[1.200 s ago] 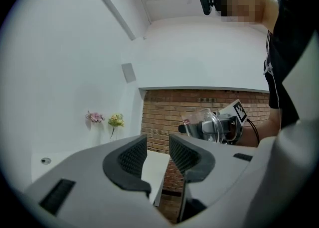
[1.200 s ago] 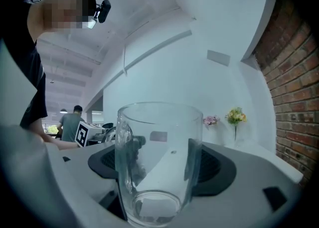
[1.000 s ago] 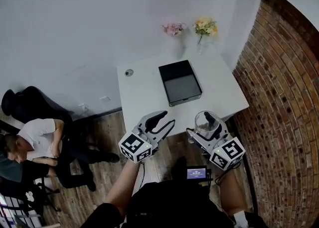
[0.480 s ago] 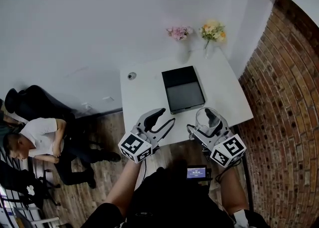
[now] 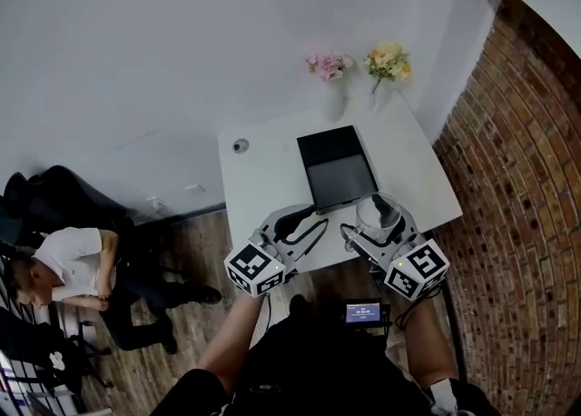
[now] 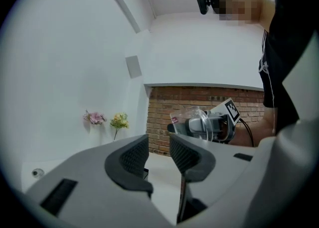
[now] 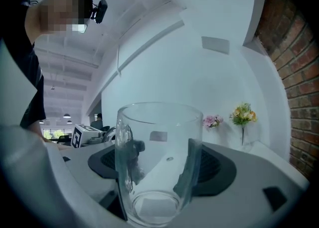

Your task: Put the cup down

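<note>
One cup, one tray — two posies

The white table holds a black tray near its middle. 2 vases stand at the far edge, the pink-flower vase left of the yellow-flower vase. A small round thing, perhaps a cap, lies near the far-left corner.

Clear glass cup. White surface with a black tray. Beyond, pink flowers, yellow flowers. Red brick wall at right. Brown wood-plank floor.
</note>
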